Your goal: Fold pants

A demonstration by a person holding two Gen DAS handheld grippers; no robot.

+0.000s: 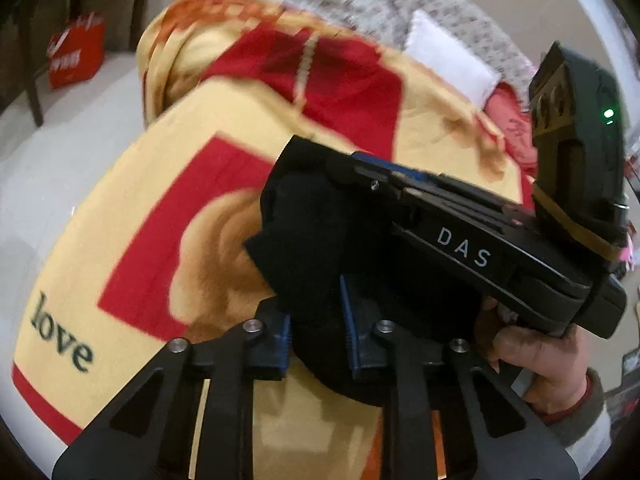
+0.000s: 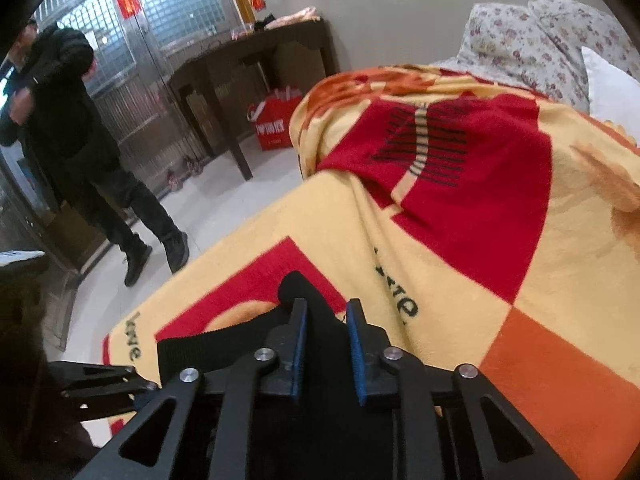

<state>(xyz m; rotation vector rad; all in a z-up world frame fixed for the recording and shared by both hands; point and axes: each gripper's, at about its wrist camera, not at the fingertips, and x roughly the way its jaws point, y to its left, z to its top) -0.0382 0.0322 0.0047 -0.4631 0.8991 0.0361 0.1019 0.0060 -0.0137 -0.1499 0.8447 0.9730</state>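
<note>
The black pants (image 1: pixel 312 232) are bunched up above a yellow and red blanket (image 1: pixel 140 200). My left gripper (image 1: pixel 316 332) is shut on a fold of the black cloth, which fills the gap between its blue pads. The other hand-held gripper crosses the left wrist view from the right, its tips buried in the same bundle. In the right wrist view my right gripper (image 2: pixel 328 340) is shut on the pants (image 2: pixel 224 344), with a ribbed black edge running off to the left over the blanket (image 2: pixel 480 260).
The blanket covers a bed with floral pillows (image 2: pixel 520 40) and a white pillow (image 1: pixel 452 64) at its far end. A person in dark clothes (image 2: pixel 68 120) stands on the tiled floor at left. A dark table (image 2: pixel 248 60) and a red bag (image 2: pixel 276 124) stand beyond.
</note>
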